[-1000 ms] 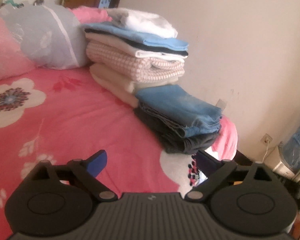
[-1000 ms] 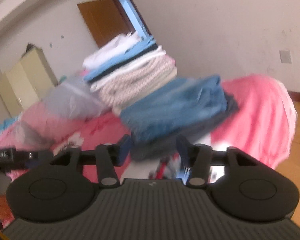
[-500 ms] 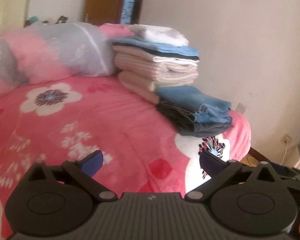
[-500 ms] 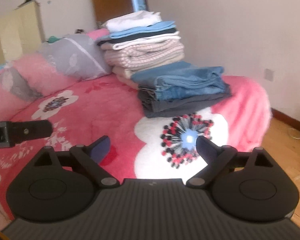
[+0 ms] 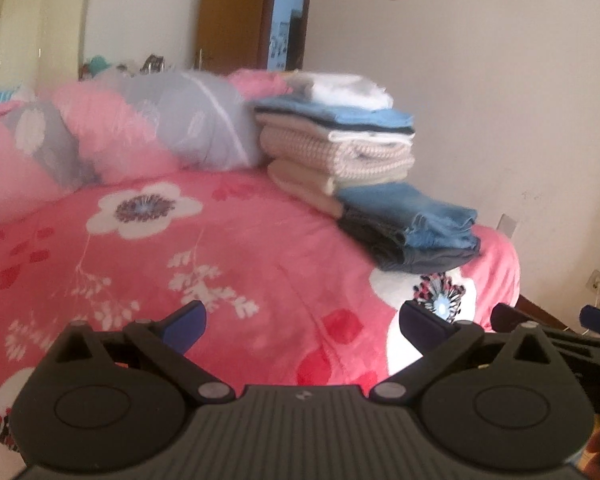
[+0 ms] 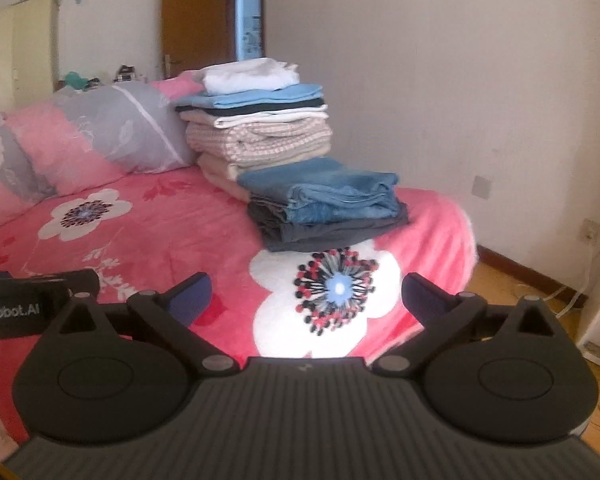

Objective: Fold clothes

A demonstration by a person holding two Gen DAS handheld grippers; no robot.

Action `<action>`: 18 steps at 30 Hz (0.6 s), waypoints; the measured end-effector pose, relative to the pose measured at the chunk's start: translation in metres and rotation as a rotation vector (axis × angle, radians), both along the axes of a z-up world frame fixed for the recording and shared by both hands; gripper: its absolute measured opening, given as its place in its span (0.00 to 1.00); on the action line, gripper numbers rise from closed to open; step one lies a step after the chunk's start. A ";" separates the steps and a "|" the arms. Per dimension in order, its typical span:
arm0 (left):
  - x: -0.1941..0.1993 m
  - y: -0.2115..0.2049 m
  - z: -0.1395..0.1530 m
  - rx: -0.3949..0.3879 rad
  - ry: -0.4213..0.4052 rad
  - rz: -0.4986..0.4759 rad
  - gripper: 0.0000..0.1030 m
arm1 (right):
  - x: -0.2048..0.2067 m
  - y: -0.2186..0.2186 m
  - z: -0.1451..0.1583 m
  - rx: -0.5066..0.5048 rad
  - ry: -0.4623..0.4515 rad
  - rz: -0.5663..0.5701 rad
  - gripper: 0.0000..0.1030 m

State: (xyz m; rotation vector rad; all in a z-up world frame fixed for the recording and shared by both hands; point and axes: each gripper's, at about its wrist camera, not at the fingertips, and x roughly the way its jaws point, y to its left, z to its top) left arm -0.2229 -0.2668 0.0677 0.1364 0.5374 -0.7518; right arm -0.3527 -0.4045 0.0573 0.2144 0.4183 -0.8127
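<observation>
A bed under a pink floral bedspread (image 6: 172,236) fills the middle of both views, with pillows (image 6: 112,132) at upper left and a brown door (image 6: 198,20) behind. The folded clothes (image 6: 284,152) sit stacked at frame centre, near the bed's right edge. The right gripper (image 6: 306,298) has nothing between its jaws, which are opening wide; the left gripper (image 5: 302,322) is spread and empty. Only the right view shows wooden floor (image 6: 512,284); only the left shows the other gripper's blue tips at right.

I am seeing a pink bedspread with white flower prints (image 6: 148,236), faded blue folded jeans (image 6: 332,194) and a pink-and-grey pillow (image 6: 112,132).
</observation>
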 end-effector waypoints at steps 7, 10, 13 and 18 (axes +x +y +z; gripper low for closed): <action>-0.015 0.000 0.005 0.005 -0.066 0.022 1.00 | -0.013 0.002 0.002 0.007 -0.001 -0.080 0.99; -0.015 0.001 0.005 -0.006 -0.044 0.026 1.00 | -0.016 0.001 0.001 0.015 0.002 -0.104 0.99; -0.014 0.001 0.004 -0.011 -0.028 0.035 1.00 | -0.018 -0.001 0.000 0.033 0.002 -0.114 0.99; -0.015 0.003 0.004 -0.014 -0.037 0.053 1.00 | -0.017 0.001 -0.002 0.031 0.009 -0.113 0.99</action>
